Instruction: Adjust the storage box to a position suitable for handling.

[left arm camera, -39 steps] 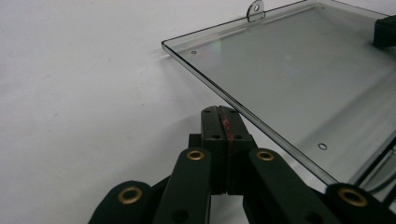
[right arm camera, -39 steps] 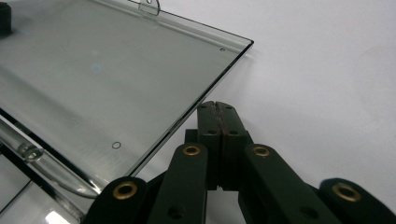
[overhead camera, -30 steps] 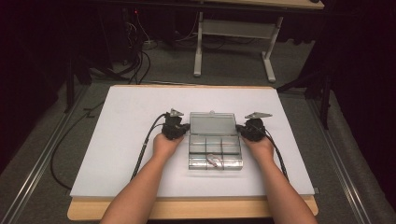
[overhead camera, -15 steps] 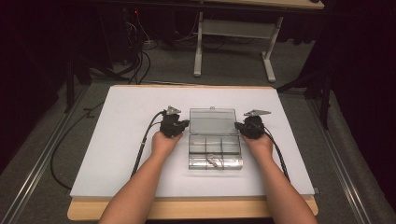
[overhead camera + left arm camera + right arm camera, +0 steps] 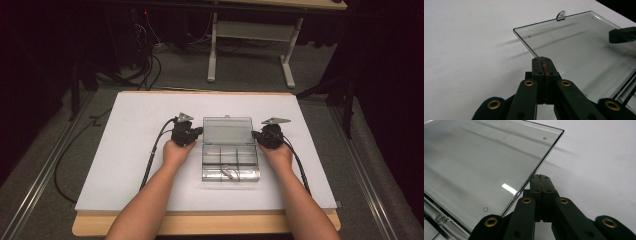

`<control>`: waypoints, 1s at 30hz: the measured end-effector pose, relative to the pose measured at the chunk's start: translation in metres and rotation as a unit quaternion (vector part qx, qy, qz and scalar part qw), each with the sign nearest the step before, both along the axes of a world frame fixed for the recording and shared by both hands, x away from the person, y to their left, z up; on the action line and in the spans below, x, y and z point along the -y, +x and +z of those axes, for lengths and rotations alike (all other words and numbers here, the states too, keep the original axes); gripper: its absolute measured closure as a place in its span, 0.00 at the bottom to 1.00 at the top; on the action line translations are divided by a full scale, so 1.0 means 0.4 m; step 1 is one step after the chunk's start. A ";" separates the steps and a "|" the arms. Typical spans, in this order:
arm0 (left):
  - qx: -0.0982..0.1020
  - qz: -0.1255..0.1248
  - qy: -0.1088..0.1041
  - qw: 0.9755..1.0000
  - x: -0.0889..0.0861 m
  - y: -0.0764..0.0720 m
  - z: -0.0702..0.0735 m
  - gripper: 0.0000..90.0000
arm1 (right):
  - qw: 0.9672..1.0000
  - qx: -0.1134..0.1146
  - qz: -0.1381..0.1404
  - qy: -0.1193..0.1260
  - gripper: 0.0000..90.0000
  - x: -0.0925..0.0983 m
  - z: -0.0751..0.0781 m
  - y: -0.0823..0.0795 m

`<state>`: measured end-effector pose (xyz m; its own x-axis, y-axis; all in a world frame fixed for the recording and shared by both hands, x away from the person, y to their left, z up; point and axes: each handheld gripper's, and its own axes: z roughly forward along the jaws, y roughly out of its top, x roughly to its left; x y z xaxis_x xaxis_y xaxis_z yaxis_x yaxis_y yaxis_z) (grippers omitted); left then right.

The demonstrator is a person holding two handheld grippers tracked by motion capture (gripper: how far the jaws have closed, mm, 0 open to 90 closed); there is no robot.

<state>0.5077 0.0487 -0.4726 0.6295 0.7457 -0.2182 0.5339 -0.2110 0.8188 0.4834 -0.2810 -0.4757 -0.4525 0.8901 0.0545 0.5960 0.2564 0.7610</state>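
Note:
A clear plastic compartment box (image 5: 230,162) lies on the white table top (image 5: 140,150) with its lid (image 5: 226,130) folded back flat. My left gripper (image 5: 200,132) rests at the lid's left edge, jaws pressed together with nothing between them. In the left gripper view its shut tips (image 5: 541,58) sit right at the lid (image 5: 574,45) edge, and the right gripper's tip (image 5: 622,35) shows across the lid. My right gripper (image 5: 254,134) is shut at the lid's right edge; in the right gripper view its tips (image 5: 540,177) lie just beside the lid (image 5: 486,157).
A small item lies in a front compartment (image 5: 227,172), too small to identify. Cables (image 5: 152,155) trail from both grippers toward the table's front. The wooden table edge (image 5: 200,220) runs along the front. Desk legs (image 5: 212,50) and wires stand on the floor beyond.

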 end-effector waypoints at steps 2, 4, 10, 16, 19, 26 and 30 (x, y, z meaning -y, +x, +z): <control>0.000 0.000 0.001 1.000 0.000 0.001 0.000 1.00 | 1.000 -0.001 -0.001 0.002 1.00 0.000 -0.001 0.000; -0.001 0.001 0.002 1.000 0.001 0.001 0.000 1.00 | 1.000 -0.002 -0.002 0.003 1.00 0.000 -0.002 0.002; -0.001 0.001 -0.001 1.000 0.000 0.001 0.002 1.00 | 1.000 -0.002 -0.003 0.010 1.00 0.002 -0.001 0.001; 0.000 0.002 -0.003 1.000 -0.002 0.000 0.004 1.00 | 1.000 0.004 0.003 0.023 1.00 0.001 0.002 0.000; 0.000 0.002 -0.003 1.000 -0.002 0.000 0.004 1.00 | 1.000 0.003 0.005 0.024 1.00 -0.002 0.001 0.001; 0.003 0.003 -0.003 1.000 -0.007 -0.001 0.006 0.99 | 1.000 0.003 0.006 0.019 1.00 -0.001 -0.004 0.002; -0.001 0.006 0.002 1.000 -0.013 0.000 0.001 0.99 | 1.000 0.001 0.004 0.023 1.00 0.002 -0.004 0.003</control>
<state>0.5078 0.0538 -0.4723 0.6201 0.7541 -0.2165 0.5382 -0.2081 0.8167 0.4845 -0.2818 -0.4772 -0.4596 0.8831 0.0945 0.5926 0.2257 0.7732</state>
